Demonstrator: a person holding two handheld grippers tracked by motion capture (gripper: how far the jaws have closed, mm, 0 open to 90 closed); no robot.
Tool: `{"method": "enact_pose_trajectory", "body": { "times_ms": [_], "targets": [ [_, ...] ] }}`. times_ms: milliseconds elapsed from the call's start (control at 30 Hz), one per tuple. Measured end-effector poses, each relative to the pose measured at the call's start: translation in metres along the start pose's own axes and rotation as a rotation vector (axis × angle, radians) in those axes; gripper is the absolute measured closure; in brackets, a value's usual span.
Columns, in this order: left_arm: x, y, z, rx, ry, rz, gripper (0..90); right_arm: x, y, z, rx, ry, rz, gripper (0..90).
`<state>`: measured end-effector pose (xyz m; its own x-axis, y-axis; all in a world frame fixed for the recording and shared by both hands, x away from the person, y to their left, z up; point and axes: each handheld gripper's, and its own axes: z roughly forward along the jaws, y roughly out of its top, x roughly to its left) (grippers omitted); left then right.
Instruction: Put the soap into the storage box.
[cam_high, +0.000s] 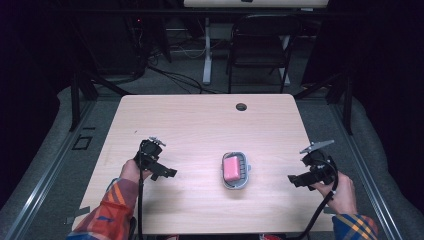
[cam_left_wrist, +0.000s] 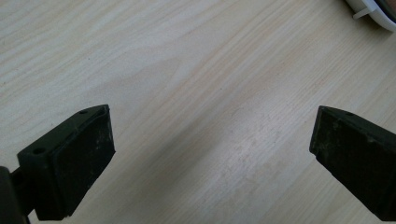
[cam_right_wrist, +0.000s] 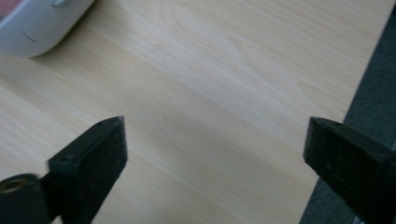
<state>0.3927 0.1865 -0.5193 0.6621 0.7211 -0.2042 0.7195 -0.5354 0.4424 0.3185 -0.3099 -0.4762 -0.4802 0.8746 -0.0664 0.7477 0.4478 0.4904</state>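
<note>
A pink soap bar (cam_high: 231, 168) lies in a grey-white soap dish (cam_high: 244, 179) near the middle of the light wooden table (cam_high: 200, 125). The left gripper (cam_high: 169, 173) hovers left of the dish, jaws wide apart with bare wood between them (cam_left_wrist: 210, 154); the dish's rim (cam_left_wrist: 373, 11) shows at that view's top right corner. The right gripper (cam_high: 294, 180) is held right of the dish near the table's right edge, also open and holding nothing (cam_right_wrist: 215, 154). The dish's rounded corner (cam_right_wrist: 37, 28) sits at the top left of the right gripper view.
A round cable hole (cam_high: 241, 106) sits near the table's far edge. A black chair (cam_high: 260, 45) and a desk leg (cam_high: 207, 50) stand beyond the table. The table's right edge and the dark floor (cam_right_wrist: 373, 84) lie close to the right gripper.
</note>
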Motion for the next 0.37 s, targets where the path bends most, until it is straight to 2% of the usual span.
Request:
{"method": "enact_pose_trajectory", "body": {
  "times_ms": [33, 100, 267, 367],
  "targets": [
    [0.000, 0.000, 0.000, 0.000, 0.000, 0.000, 0.0, 0.000, -0.005, 0.001, -0.014, -0.015, -0.008, 7.4],
    [0.000, 0.000, 0.000, -0.001, 0.001, 0.000, 0.0, 0.000, -0.014, 0.006, -0.020, 0.005, -0.002, 4.7],
    [0.000, 0.000, 0.000, -0.003, -0.001, 0.000, 0.0, 0.003, -0.024, 0.020, 0.055, 0.044, -0.015, 0.1],
    [0.000, 0.000, 0.000, -0.002, -0.003, 0.000, 0.0, 0.007, -0.023, 0.024, 0.047, 0.053, -0.025, 0.0]
  ]
}}
